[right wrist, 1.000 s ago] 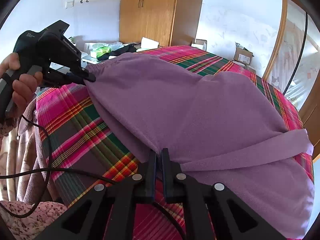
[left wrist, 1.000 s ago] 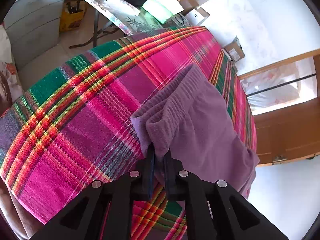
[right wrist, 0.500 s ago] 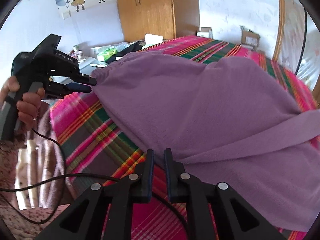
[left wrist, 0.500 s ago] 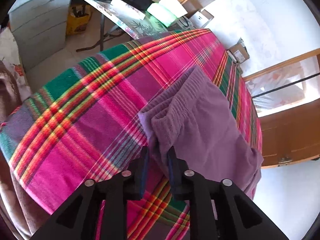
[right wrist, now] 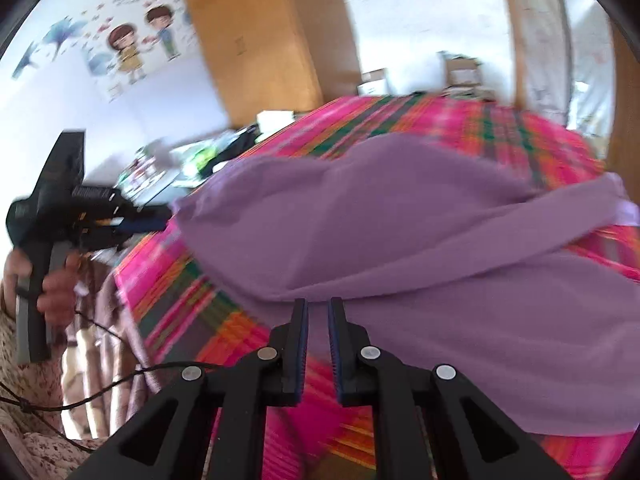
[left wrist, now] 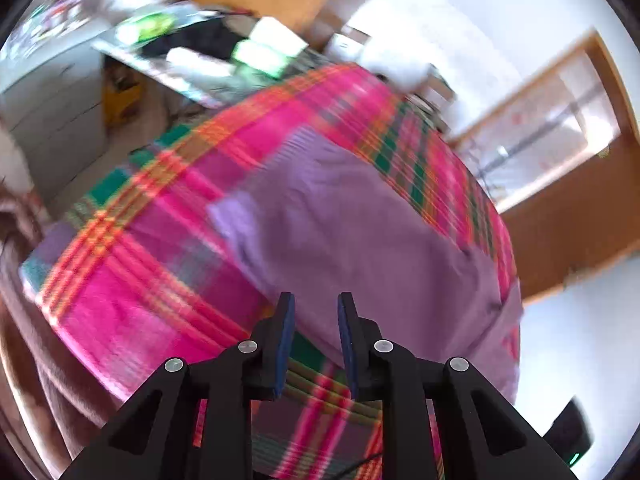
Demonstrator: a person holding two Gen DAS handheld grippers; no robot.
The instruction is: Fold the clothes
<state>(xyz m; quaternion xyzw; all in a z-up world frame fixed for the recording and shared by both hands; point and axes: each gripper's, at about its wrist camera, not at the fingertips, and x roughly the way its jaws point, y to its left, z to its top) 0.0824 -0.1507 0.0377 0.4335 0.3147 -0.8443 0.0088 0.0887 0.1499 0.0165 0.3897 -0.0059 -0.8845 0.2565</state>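
Both tools, left tool (left wrist: 312, 312) and right tool (right wrist: 318, 314), open and empty, have just released the purple garment (right wrist: 400, 232); next fold needs regrasping

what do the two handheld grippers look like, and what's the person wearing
Both grippers are matte black plastic with angular struts and silver screws. The left gripper and right gripper each have two flat fingers lined with dark blue pads. A thin black cable trails below. The person's sleeve is a pale speckled floral fabric.
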